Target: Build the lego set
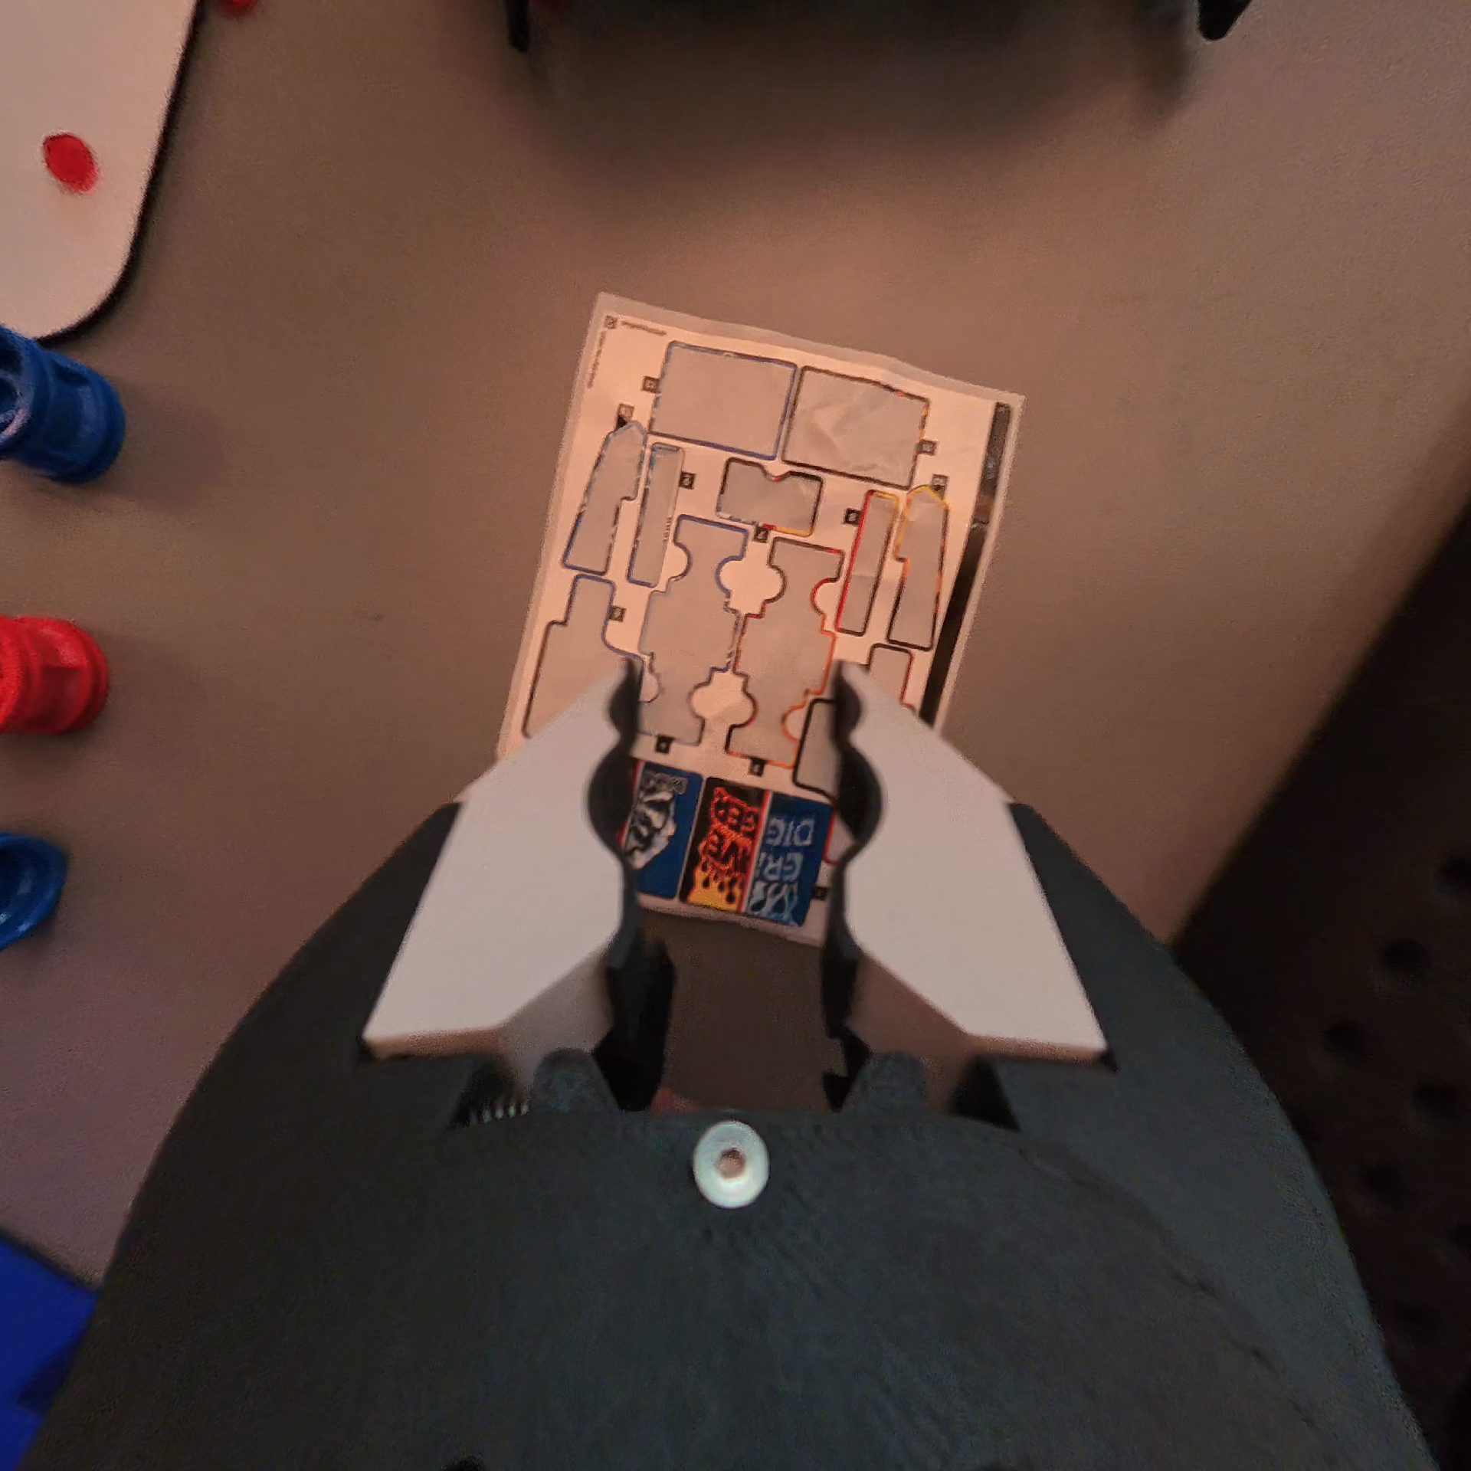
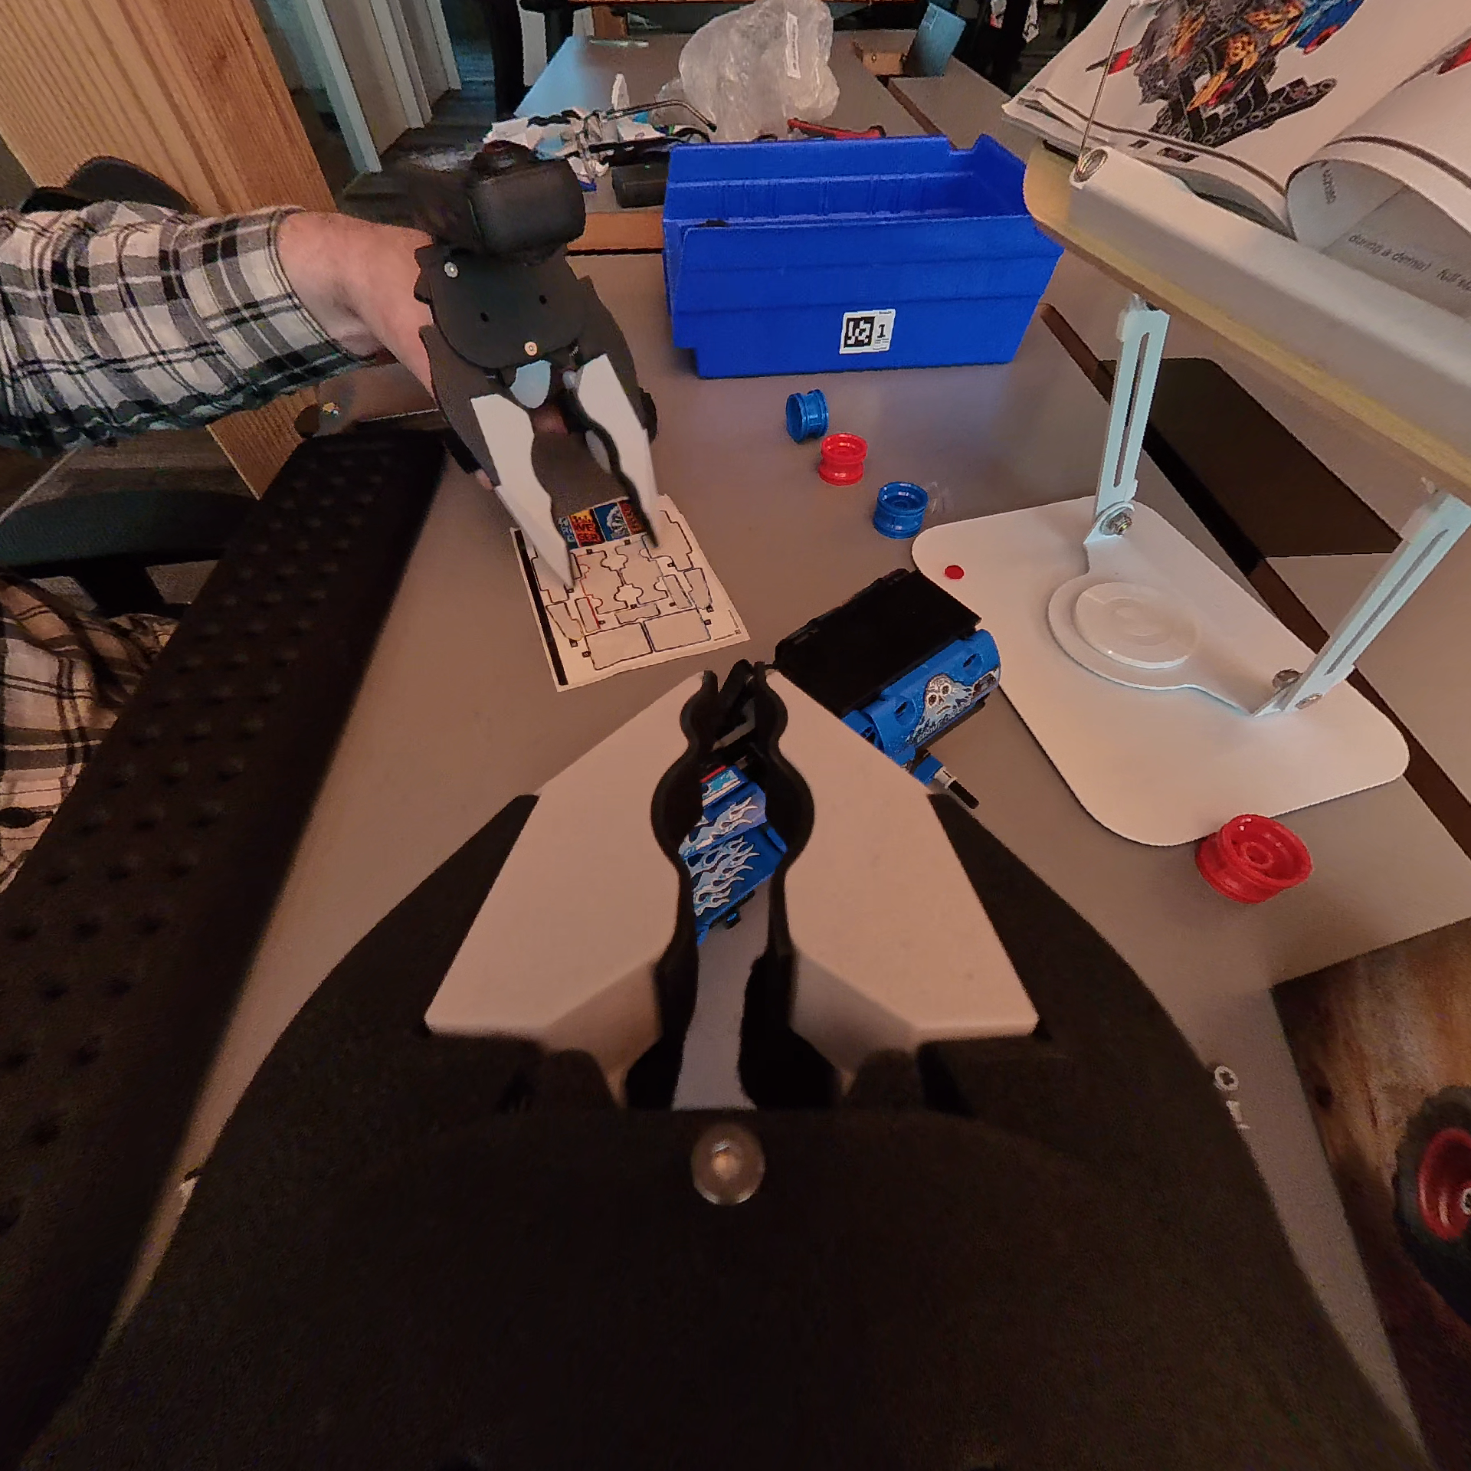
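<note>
A sticker sheet (image 1: 860,430), mostly peeled with a few coloured stickers left at its near end, lies flat on the grey table. My left gripper (image 1: 736,684) is open and empty, its tips just above the sheet's near half. The right wrist view shows the same sheet (image 2: 637,629) with the left gripper (image 2: 609,553) over it. My right gripper (image 2: 736,680) is shut on a blue lego model (image 2: 931,700) with flame and skull stickers and a black top, holding it low over the table.
Loose wheel rims lie about: blue (image 2: 806,415), red (image 2: 842,458), blue (image 2: 900,509), red (image 2: 1254,856). A blue bin (image 2: 852,263) stands behind. A white stand base (image 2: 1194,764) holds an instruction booklet (image 2: 1273,79) at right. A black perforated board (image 2: 199,716) lies at left.
</note>
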Motion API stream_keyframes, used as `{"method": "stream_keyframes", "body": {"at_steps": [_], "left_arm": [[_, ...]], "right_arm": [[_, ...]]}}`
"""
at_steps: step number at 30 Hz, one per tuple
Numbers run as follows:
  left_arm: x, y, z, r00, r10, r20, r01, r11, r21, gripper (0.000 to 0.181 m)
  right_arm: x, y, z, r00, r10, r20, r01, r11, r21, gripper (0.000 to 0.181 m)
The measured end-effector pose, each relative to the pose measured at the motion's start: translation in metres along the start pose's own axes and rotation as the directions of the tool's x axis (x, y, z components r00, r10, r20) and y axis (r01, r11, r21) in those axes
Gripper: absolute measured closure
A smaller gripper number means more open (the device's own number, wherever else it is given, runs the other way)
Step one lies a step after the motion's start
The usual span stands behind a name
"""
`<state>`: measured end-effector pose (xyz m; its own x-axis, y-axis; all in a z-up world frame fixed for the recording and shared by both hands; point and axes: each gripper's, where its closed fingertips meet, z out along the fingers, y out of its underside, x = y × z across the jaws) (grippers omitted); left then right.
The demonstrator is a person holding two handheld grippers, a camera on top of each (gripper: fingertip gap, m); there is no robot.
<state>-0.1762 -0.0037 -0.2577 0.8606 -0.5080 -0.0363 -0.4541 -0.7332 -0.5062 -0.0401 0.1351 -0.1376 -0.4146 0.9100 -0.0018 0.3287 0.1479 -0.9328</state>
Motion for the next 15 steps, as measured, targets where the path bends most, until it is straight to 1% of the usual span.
{"method": "stream_keyframes", "body": {"at_steps": [1, 2, 3, 4, 6, 10, 11, 12, 14, 15], "left_arm": [[-0.002, 0.001, -0.002, 1.0, -0.002, 0.019, 0.002, 1.0, -0.005, 0.114], [-0.002, 0.002, -0.004, 1.0, -0.011, 0.015, 0.011, 1.0, -0.008, 0.101], [0.001, 0.006, -0.004, 0.999, -0.029, -0.015, 0.029, 0.999, -0.019, 0.098], [0.004, 0.009, -0.002, 0.999, -0.038, -0.034, 0.037, 0.999, -0.03, 0.09], [0.0, 0.008, 0.0, 0.999, -0.033, -0.015, 0.032, 0.999, -0.018, 0.092], [0.008, -0.003, 0.003, 1.0, -0.012, -0.016, 0.013, 0.999, 0.039, 0.12], [0.01, -0.002, 0.002, 1.0, -0.021, -0.008, 0.022, 0.999, 0.043, 0.121], [0.013, -0.003, 0.001, 1.0, -0.008, -0.01, 0.009, 0.998, 0.055, 0.144], [0.014, -0.004, 0.002, 1.0, -0.012, -0.001, 0.012, 0.997, 0.07, 0.148], [0.018, -0.005, 0.002, 1.0, -0.004, -0.014, 0.005, 0.997, 0.076, 0.165]], "right_arm": [[0.0, 0.0, -0.001, 1.0, 0.0, 0.0, 0.0, 1.0, 0.001, 0.175], [0.0, 0.0, -0.001, 1.0, 0.0, -0.002, 0.0, 1.0, 0.002, 0.175], [0.0, 0.0, -0.002, 1.0, 0.001, -0.003, -0.001, 1.0, 0.003, 0.175], [0.001, 0.0, -0.002, 1.0, 0.003, -0.003, -0.003, 1.0, 0.005, 0.175], [0.001, 0.0, -0.002, 1.0, 0.006, -0.002, -0.006, 1.0, 0.006, 0.175], [0.001, 0.002, -0.001, 1.0, 0.003, 0.0, -0.003, 1.0, -0.003, 0.175], [0.0, 0.001, -0.001, 1.0, 0.002, 0.0, -0.002, 1.0, -0.003, 0.175], [0.0, 0.001, -0.001, 1.0, 0.002, 0.0, -0.002, 1.0, -0.002, 0.175], [0.0, 0.0, -0.001, 1.0, 0.003, 0.002, -0.003, 1.0, 0.004, 0.175], [-0.001, 0.0, 0.0, 1.0, 0.003, 0.004, -0.003, 1.0, 0.004, 0.175]]}}
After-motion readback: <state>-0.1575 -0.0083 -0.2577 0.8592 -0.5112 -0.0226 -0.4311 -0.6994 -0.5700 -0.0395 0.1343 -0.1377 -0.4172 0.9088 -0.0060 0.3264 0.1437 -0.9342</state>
